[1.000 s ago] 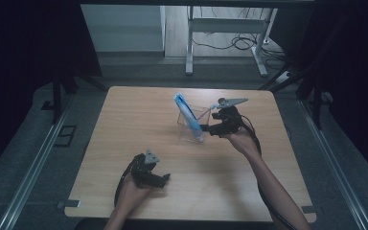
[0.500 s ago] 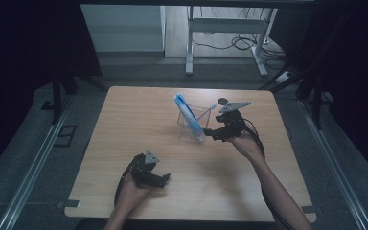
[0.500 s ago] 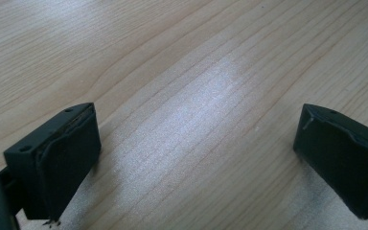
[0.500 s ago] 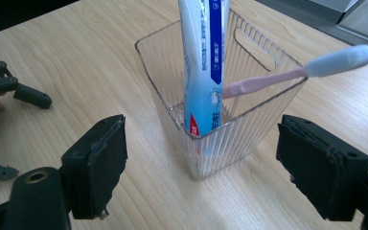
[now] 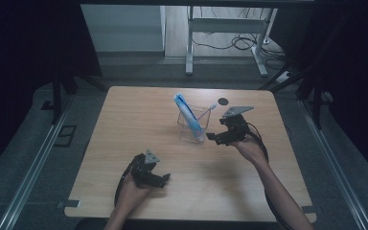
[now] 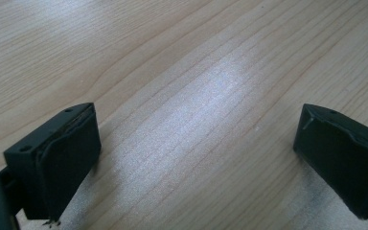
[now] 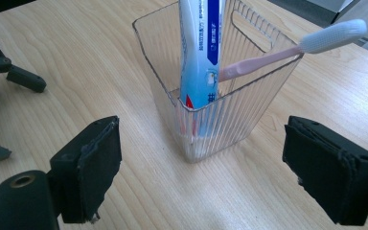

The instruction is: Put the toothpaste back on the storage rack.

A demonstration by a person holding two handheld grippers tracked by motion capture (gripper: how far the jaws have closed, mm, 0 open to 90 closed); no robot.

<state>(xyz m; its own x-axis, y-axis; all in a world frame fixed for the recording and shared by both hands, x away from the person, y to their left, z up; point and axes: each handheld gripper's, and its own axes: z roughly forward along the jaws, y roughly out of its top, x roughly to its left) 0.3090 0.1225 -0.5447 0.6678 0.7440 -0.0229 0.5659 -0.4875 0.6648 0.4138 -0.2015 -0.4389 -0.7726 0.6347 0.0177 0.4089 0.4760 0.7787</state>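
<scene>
High view: clear holder (image 5: 191, 125) stands upright mid-worktop, a bit toward the far edge, holding a toothpaste tube (image 5: 187, 111) and a pink toothbrush (image 5: 205, 113). Both lean, propped on the rim because they are taller than the holder. Right gripper (image 5: 219, 137) sits just beside the holder's right side, hand low on the worktop, aimed at it.

Right gripper view: fingers (image 7: 90, 165) spread wide, just been opening, nothing between the pads; holder (image 7: 220, 105) ahead and apart from them, tube (image 7: 199, 52) upright against the near corner, brush (image 7: 278, 52) slanting out over the far rim with bristles up. Looks like a release with both items already in, so the wide spread is probably for clearing the holder wall.

Left gripper (image 5: 149, 176) rests near the worktop's front edge, well apart from the holder, likely parked as unneeded. Left gripper view: fingers (image 6: 64, 158) spread, bare wood between them, nothing held.

Small dark disc (image 5: 224, 101) lies near the far edge, untouched.
</scene>
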